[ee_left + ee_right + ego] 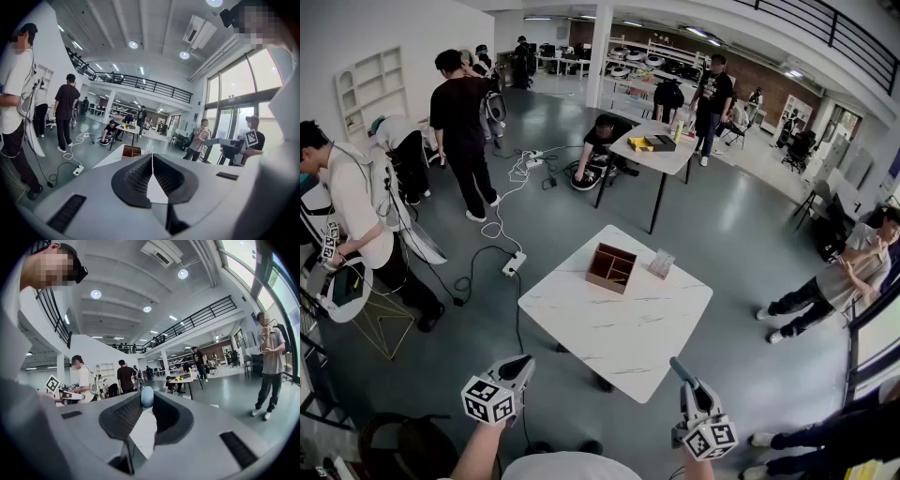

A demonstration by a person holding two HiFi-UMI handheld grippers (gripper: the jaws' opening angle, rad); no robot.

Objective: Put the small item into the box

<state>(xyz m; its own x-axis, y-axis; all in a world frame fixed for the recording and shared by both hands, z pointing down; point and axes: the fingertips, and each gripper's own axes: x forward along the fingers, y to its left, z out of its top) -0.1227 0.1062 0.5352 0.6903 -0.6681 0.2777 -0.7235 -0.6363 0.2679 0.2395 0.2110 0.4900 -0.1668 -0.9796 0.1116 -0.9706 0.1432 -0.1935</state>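
Observation:
A brown wooden box [611, 267] with compartments stands near the far edge of the white marble table [619, 323]; it also shows small in the left gripper view, as the box [131, 151]. My right gripper [676, 366] is held low in front of the table, shut on a small rounded blue item [147, 396] pinched at the tips of the right gripper [147, 401]. My left gripper [525, 360] hovers off the table's near left corner. In its own view the left gripper [152, 156] has its jaws pressed together with nothing between them.
A small clear packet [661, 263] lies on the table just right of the box. A power strip and cables [514, 263] trail over the floor to the left. Several people stand around, one close on the right [839, 281]. A second table [656, 150] stands farther back.

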